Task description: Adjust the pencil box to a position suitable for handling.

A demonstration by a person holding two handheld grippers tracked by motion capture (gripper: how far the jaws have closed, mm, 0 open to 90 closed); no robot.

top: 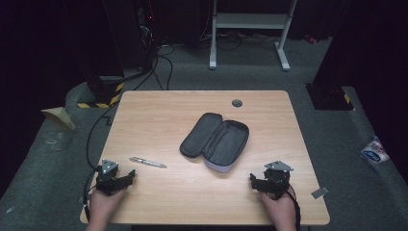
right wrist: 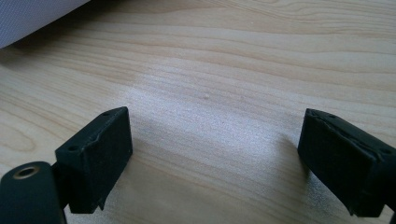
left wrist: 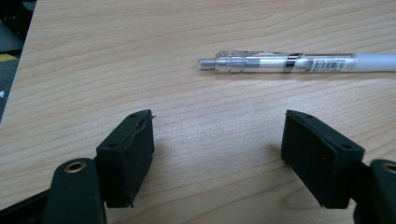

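Near the tabletop's (top: 159, 192) front edge: left claw (top: 126, 176), jaws apart, nothing between them. Just ahead of it, a clear pen (left wrist: 289, 63), lying flat, untouched. Right claw (top: 255, 180), jaws wide, likewise unladen. Ahead and between both claws, pencil case (top: 216, 139), unzipped, spread open.

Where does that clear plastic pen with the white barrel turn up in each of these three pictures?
High view: the clear plastic pen with the white barrel lies on the light wooden table, just ahead of the left tool.
Left gripper view: the pen lies crosswise in the upper right, beyond the open jaws.
Right gripper view: not in it; a corner of the grey fabric pencil case is.
Shared landmark: the table's wood grain.
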